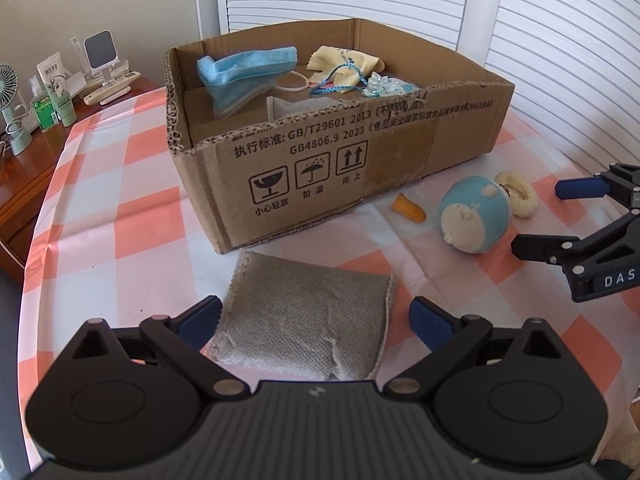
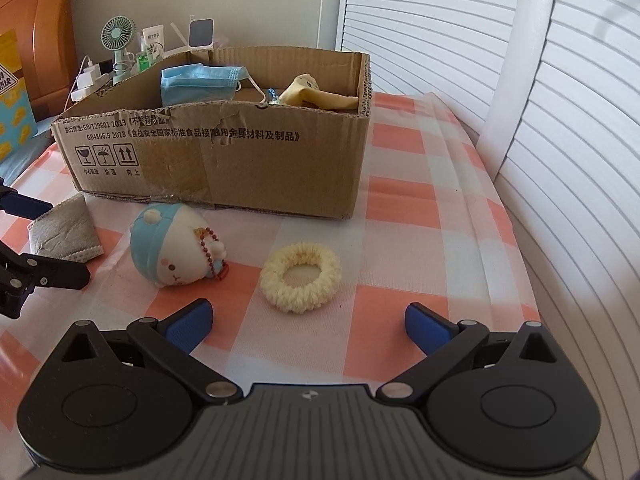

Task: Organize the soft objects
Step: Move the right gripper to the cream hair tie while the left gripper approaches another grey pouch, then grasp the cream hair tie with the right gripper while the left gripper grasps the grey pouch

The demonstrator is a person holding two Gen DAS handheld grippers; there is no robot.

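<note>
Grey and limp, the fabric pouch [image 1: 304, 320] lies just in front of the cardboard box [image 1: 320, 168], between the spread fingers of the left gripper [image 1: 316, 320]. Pinch it mid-body so it won't sag, then lift clear over the box's front wall; the right gripper [image 2: 308, 320], also spread, faces the cream scrunchie [image 2: 300, 276] before the box.

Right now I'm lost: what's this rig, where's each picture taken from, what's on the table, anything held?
No robot arm: a person carries two handheld grippers, each with a fisheye camera looking along its fingers. One picture is the left gripper view, the other the right gripper view. Both are open and hold nothing. On the checked tablecloth stands a cardboard box already holding a blue face mask and a yellow cloth. Outside it lie a grey pouch, a plush ball toy, a cream scrunchie and a small orange piece.
</note>
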